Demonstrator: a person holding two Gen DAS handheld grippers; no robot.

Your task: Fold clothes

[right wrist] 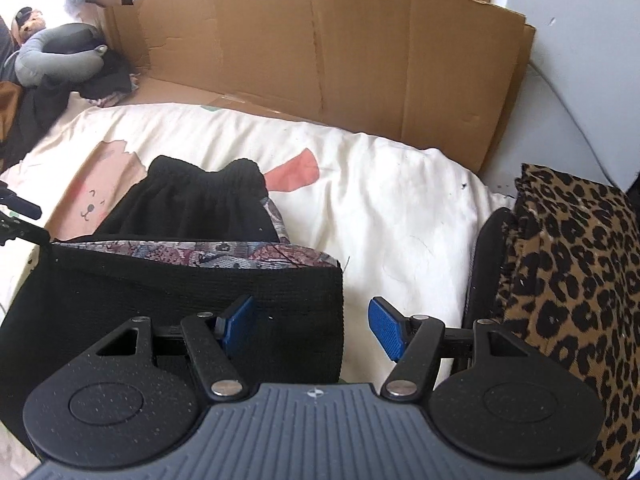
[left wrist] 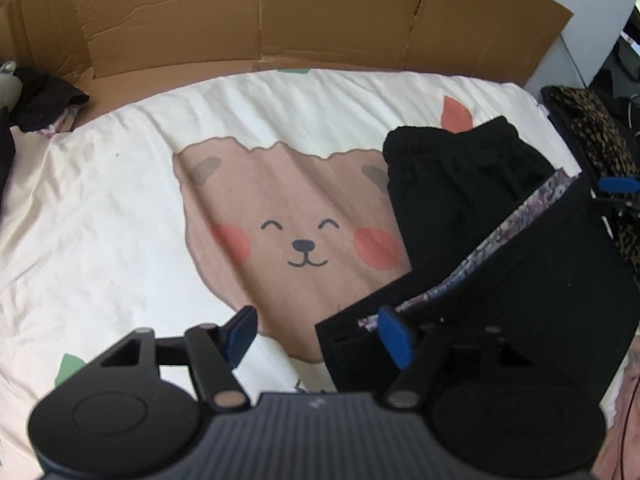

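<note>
left gripper (left wrist: 318, 334) tilted down, jaws apart, empty | right gripper (right wrist: 312, 326) tilted down, jaws apart, empty | folded black garment (left wrist: 500, 264) on bed (left wrist: 120, 200), 3 o'clock from left gripper, 9 o'clock from right

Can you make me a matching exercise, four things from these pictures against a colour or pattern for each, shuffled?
Things:
1. garment
2. cloth
3. pads
4. cardboard

Looks:
A. brown, creased
B. blue
C. black with a floral lining
D. leopard print

Pairs: 1-C, 2-D, 3-B, 4-A
</note>
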